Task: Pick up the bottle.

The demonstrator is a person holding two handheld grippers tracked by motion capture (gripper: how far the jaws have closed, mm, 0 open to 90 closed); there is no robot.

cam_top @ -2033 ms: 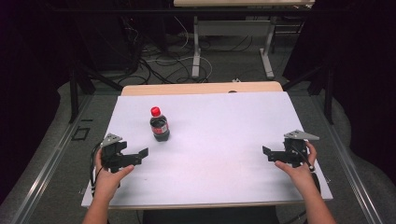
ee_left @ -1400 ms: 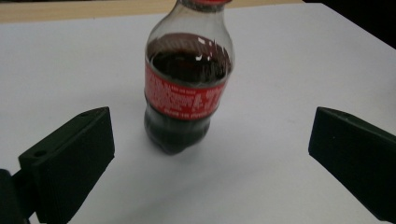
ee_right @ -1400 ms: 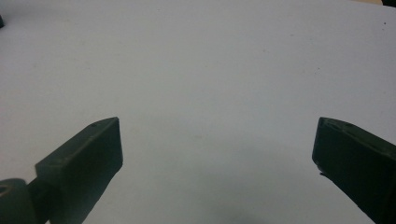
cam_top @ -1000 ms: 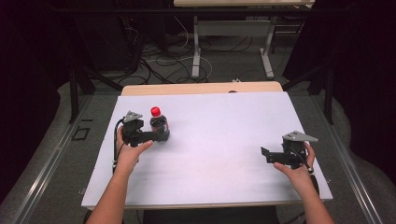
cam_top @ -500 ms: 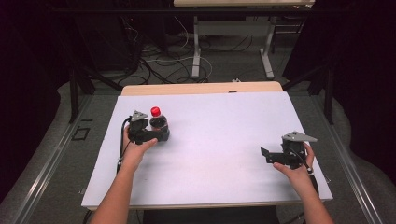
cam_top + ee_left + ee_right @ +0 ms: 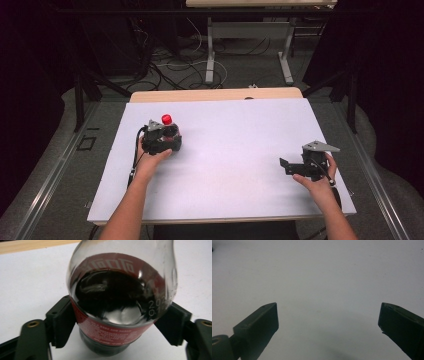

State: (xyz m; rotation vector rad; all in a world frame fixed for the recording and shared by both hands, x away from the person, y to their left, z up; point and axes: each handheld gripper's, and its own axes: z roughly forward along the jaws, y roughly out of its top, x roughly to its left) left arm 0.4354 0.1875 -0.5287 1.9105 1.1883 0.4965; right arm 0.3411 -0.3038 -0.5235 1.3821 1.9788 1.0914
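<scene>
A small cola bottle (image 6: 172, 132) with a red cap and dark drink stands upright on the left part of the white table top (image 6: 235, 145). My left gripper (image 6: 171, 141) has just been closing around the bottle. In the left gripper view its two pads press on the red label from both sides of the bottle (image 6: 120, 297), with my left gripper (image 6: 117, 318) low on the body. My right gripper (image 6: 289, 169) rests open near the table's right edge. In the right gripper view, my right gripper (image 6: 328, 307) has bare white surface between its jaws.
A wooden strip (image 6: 215, 94) runs along the table's far edge. Beyond it are cables on the floor (image 6: 180, 65) and the legs of another table (image 6: 210, 50). A metal rail (image 6: 50, 180) lies on the floor to the left.
My left hand came in from the front left to the bottle and its jaws closed on the bottle's body. The right hand stayed in place.
</scene>
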